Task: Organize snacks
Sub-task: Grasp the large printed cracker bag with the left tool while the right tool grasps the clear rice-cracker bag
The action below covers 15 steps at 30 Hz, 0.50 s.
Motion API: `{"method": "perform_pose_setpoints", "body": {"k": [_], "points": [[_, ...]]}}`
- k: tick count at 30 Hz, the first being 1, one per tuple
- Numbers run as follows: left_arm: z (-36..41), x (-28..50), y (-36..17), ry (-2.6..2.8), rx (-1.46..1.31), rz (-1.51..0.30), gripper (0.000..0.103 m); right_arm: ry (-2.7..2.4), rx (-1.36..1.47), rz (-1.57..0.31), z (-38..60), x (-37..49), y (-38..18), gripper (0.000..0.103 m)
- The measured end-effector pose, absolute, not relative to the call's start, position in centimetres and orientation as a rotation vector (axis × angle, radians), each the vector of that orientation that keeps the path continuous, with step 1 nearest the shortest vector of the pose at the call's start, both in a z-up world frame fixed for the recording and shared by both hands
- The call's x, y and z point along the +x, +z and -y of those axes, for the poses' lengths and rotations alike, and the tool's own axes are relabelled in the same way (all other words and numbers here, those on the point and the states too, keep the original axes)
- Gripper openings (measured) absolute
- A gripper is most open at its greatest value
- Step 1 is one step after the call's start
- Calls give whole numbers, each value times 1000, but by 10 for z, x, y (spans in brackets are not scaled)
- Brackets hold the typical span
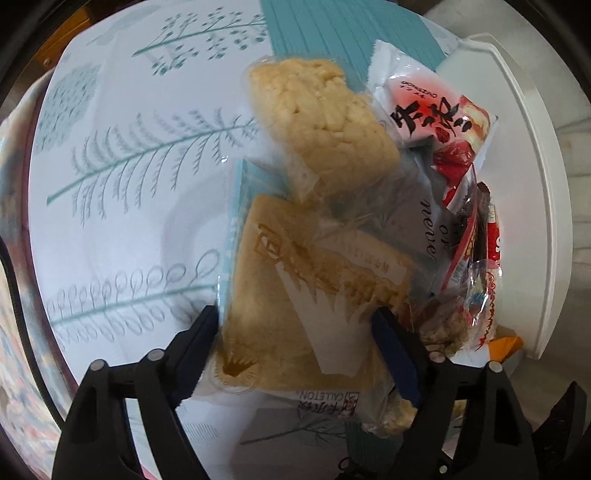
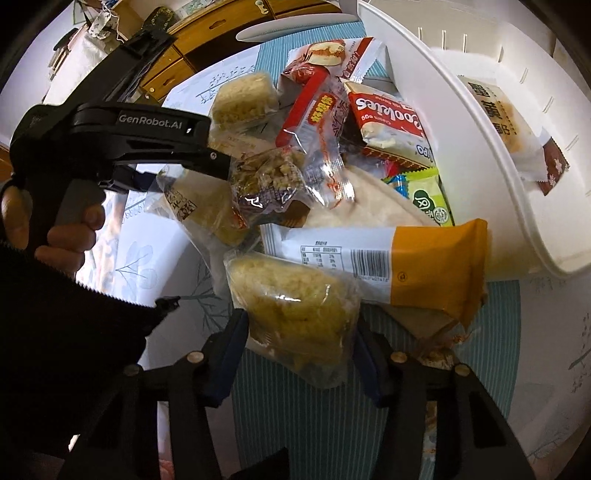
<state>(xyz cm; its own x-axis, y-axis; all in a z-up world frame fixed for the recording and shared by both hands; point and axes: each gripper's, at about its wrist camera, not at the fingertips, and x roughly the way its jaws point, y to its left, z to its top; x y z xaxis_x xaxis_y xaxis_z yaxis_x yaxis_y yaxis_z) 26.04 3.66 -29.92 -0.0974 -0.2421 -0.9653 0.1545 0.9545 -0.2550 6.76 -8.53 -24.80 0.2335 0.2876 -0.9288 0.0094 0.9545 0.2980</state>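
My left gripper [image 1: 295,325] is shut on a flat tan pastry pack [image 1: 310,295] marked CALLETON, at the left edge of a snack pile. A clear-wrapped pale cake [image 1: 317,122] lies just beyond it. My right gripper [image 2: 299,332] is shut on a clear-wrapped crumbly yellow cake [image 2: 295,314] at the pile's near edge. The left gripper also shows in the right wrist view [image 2: 147,147], reaching into the pile from the left. A white basket [image 2: 480,147] stands to the right and holds one brown-and-white pastry pack [image 2: 513,125].
The pile holds a red-and-white cookies pack [image 2: 391,118], a white-and-orange bar [image 2: 388,266], a green pack [image 2: 428,199] and several more snacks. They lie on a teal striped mat [image 2: 317,424] over a leaf-print tablecloth [image 1: 129,166]. Wooden drawers [image 2: 207,33] stand behind.
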Motion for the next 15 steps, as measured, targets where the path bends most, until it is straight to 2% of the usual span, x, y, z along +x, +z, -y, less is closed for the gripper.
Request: {"method": "perform_pose_setpoints", "body": {"k": [5, 10, 15], "points": [[-58, 254, -298, -292, -153, -1628, 63, 187, 283, -1336, 93, 66, -247, 52], [-77, 244, -289, -255, -236, -1614, 41, 153, 309, -1349, 100, 66, -243, 51], [-90, 228, -281, -227, -299, -1596, 29, 116, 340, -1346, 104, 59, -236, 50]]}}
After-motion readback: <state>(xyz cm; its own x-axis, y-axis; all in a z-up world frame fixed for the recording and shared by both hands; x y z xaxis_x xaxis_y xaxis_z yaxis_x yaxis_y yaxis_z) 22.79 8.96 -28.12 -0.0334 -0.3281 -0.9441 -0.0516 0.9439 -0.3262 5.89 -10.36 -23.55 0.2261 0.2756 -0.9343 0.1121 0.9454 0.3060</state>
